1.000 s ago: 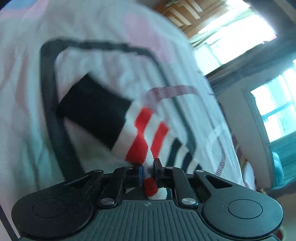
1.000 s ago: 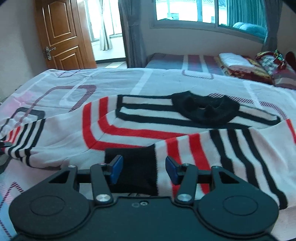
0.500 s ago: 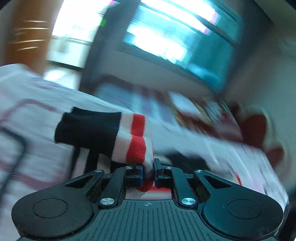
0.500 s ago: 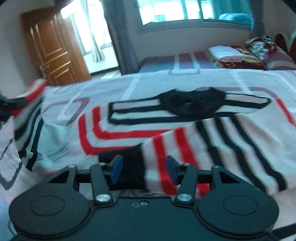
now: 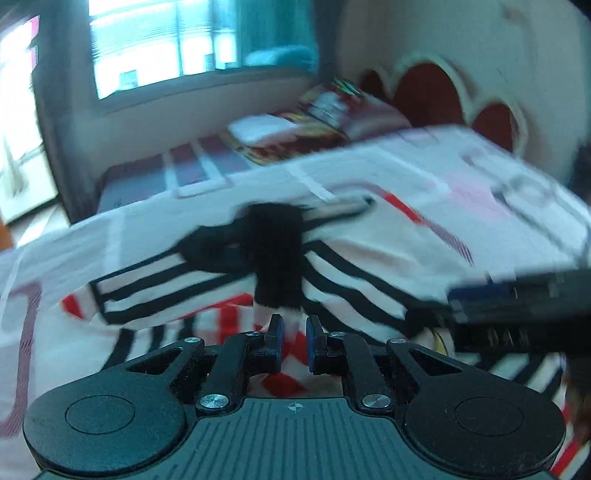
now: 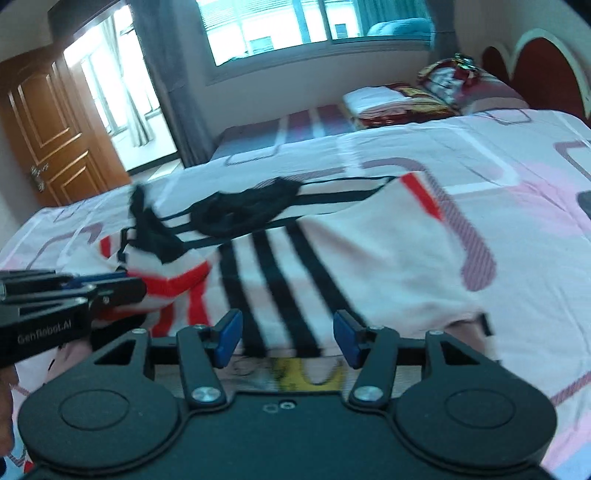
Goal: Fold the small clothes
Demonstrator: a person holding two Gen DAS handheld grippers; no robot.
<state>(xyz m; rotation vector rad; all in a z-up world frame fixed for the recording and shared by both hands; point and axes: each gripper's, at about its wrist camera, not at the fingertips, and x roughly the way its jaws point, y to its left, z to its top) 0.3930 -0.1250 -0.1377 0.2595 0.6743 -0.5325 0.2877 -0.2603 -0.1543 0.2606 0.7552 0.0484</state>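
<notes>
A small white sweater (image 6: 369, 266) with red and black stripes and a black collar (image 6: 247, 214) lies spread on the bed. My left gripper (image 5: 293, 341) is shut on its sleeve, whose black cuff (image 5: 277, 254) hangs over the sweater body near the collar. In the right wrist view the left gripper (image 6: 125, 280) shows at the left edge holding the sleeve (image 6: 166, 273) above the sweater. My right gripper (image 6: 288, 338) is open, its blue pads either side of the striped fabric at the near edge, not closed on it. The right gripper also shows blurred in the left wrist view (image 5: 517, 306).
The bed cover (image 6: 498, 177) is pink and white with grey outlines. Folded bedding and pillows (image 6: 406, 99) lie at the far end by a red headboard (image 6: 535, 62). A wooden door (image 6: 44, 133) stands at far left, and a window (image 6: 314, 22) is behind.
My left gripper has swung the sleeve from the left side across over the sweater body towards the collar. My right gripper stays open and has shifted a little along the near edge.
</notes>
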